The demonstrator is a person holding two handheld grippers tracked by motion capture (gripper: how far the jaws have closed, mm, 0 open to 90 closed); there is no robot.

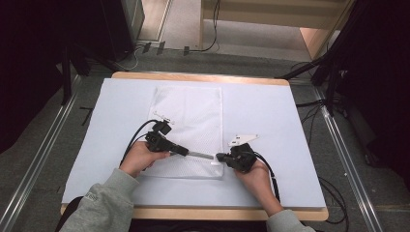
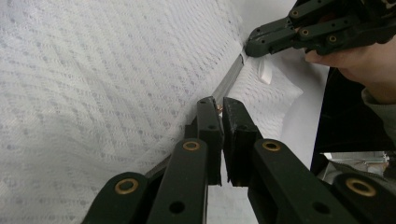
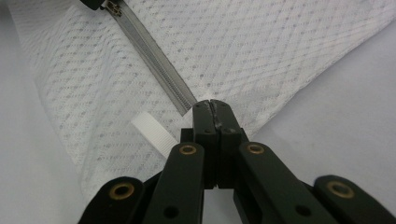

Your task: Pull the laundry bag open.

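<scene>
A white mesh bag [image 1: 188,121] lies flat on the white table cover [image 1: 270,111]. Its grey zipper [image 1: 199,154] runs along the near edge. My left gripper [image 1: 185,152] is shut on the small copper-coloured zipper pull [image 2: 219,110] partway along the zipper [image 2: 229,80]. My right gripper [image 1: 220,156] is shut on the mesh bag [image 3: 261,51] right at the zipper's [image 3: 154,58] end, beside a white fabric loop [image 3: 152,133]. In the right gripper view the left gripper [image 3: 95,3] shows at the top left. The left gripper view has the right gripper [image 2: 252,46] at the top right.
The table's wooden edge [image 1: 203,77] frames the cover. Cables [image 1: 333,193] lie on the floor to the right, with dark stands [image 1: 333,67] at the back right. A person's hands [image 1: 256,181] hold both grippers near the front edge.
</scene>
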